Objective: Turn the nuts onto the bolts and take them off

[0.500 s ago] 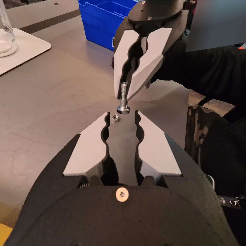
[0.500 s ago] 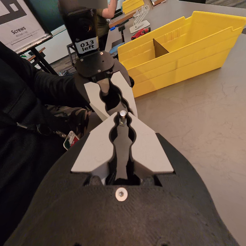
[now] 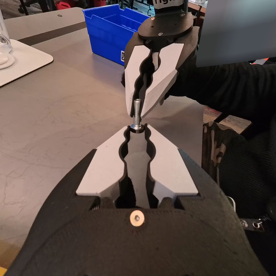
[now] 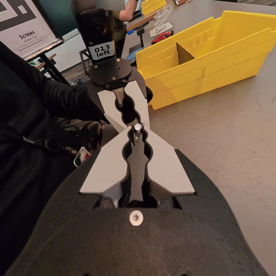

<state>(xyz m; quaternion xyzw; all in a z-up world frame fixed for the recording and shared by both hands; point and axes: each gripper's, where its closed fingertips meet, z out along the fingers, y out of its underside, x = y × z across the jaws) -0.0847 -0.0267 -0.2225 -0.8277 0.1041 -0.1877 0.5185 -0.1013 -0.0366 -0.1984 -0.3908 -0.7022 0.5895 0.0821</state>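
Note:
A silver bolt (image 3: 137, 110) stands upright, head down, just above the grey table (image 3: 59, 119). My right gripper (image 3: 136, 115) comes down from above and is shut on the threaded shaft. My left gripper (image 3: 137, 127) reaches in low from the near side, its tips closed on both sides of the bolt's hex head. In the right wrist view the bolt's end (image 4: 137, 128) shows between my right gripper's (image 4: 137, 131) tips, with the left gripper's fingers (image 4: 143, 104) just behind. No nut is in view.
A blue bin (image 3: 110, 32) stands behind the right gripper. A white board (image 3: 22, 62) with a glass object lies at far left. A yellow divided bin (image 4: 209, 67) stands to the right in the right wrist view. The person's dark sleeves flank the grippers.
My left gripper has moved forward and narrowed its fingers onto the bolt head. The loose nut that lay by its left fingertip is out of sight. The right gripper still holds the bolt.

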